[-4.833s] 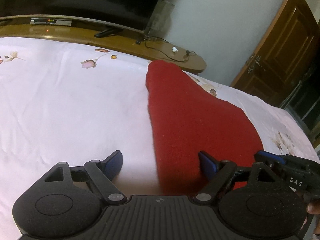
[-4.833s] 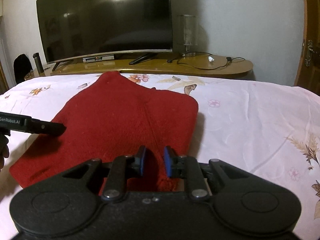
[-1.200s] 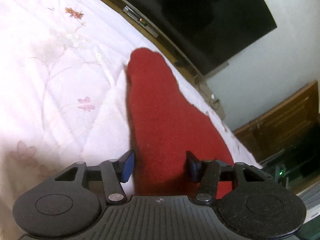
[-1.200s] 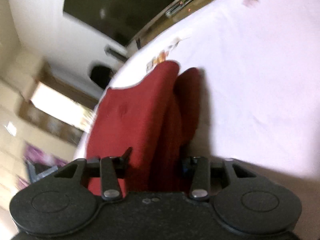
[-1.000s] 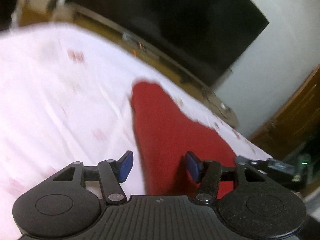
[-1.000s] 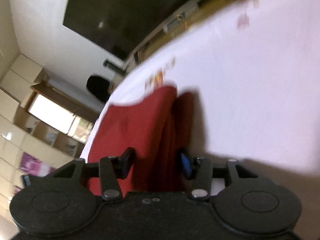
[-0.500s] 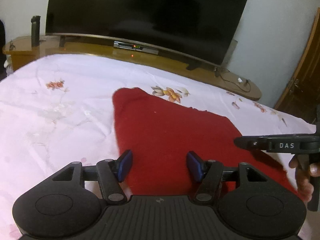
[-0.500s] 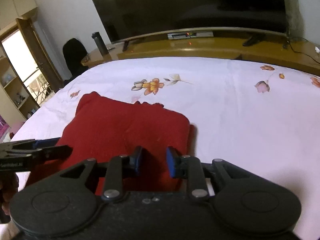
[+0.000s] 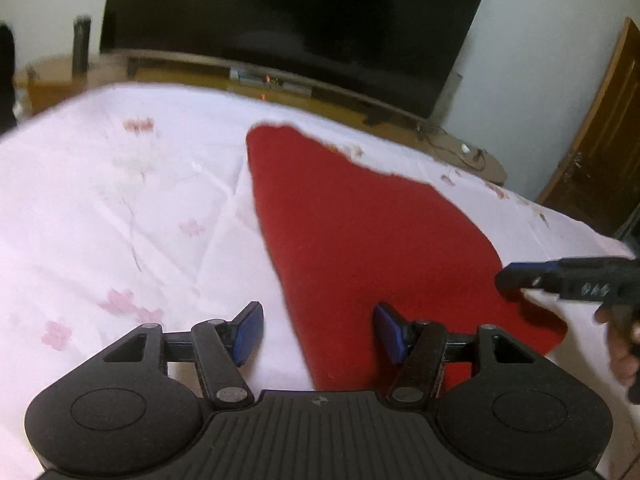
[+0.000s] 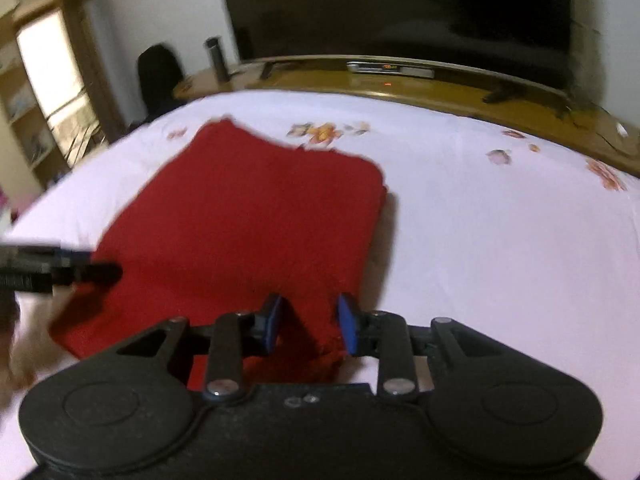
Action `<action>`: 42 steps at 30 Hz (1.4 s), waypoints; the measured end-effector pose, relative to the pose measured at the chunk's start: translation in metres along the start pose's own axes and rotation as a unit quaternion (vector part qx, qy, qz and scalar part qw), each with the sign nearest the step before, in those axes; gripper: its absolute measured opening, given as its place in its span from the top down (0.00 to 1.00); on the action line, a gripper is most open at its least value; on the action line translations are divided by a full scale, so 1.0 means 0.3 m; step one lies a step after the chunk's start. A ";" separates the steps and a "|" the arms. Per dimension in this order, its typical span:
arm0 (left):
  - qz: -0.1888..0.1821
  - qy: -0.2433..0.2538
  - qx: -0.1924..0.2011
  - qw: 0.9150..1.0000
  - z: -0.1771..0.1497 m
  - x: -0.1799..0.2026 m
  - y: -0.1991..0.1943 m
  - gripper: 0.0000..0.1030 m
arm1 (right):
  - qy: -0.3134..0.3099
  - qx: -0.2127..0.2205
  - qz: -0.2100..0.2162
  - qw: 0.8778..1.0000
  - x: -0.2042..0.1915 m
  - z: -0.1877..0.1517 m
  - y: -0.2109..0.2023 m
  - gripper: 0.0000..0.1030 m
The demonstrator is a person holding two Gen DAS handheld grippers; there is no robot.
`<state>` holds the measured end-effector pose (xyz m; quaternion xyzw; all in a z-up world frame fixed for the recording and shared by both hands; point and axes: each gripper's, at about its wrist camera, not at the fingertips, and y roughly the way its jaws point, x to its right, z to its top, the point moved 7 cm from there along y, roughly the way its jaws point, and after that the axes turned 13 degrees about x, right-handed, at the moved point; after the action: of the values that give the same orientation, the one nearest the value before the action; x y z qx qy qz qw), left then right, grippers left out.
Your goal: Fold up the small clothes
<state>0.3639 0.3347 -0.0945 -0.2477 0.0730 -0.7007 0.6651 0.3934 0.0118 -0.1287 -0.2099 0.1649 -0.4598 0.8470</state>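
Observation:
A folded red knit garment (image 9: 360, 224) lies flat on the white flowered bed sheet (image 9: 120, 208); it also shows in the right wrist view (image 10: 256, 216). My left gripper (image 9: 318, 330) is open, its jaws astride the garment's near left edge. My right gripper (image 10: 308, 322) is partly open, with the garment's near right corner between its blue pads, not pinched. Each gripper shows from the side in the other's view: the right one (image 9: 568, 278) at the garment's right edge, the left one (image 10: 60, 270) at its left edge.
A wooden TV bench (image 10: 400, 84) with a large dark television (image 9: 296, 20) runs along the far edge of the bed. A brown door (image 9: 596, 152) stands at the right, shelves (image 10: 36, 92) at the left. Bare sheet (image 10: 500, 240) lies right of the garment.
The right jaws have opened a little around the garment's near corner. Both cameras have shifted slightly; the garment lies flat as before. The left jaws stay open.

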 end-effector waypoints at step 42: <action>0.101 0.034 0.118 0.987 -0.213 0.677 -1.031 0.00 | -0.001 0.123 -0.040 0.992 -0.228 -0.219 -1.049 0.01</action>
<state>0.0598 0.1558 0.0344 -0.1347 0.0369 -0.6416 0.7542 0.1034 -0.0976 -0.0196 -0.1110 0.0976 -0.5100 0.8474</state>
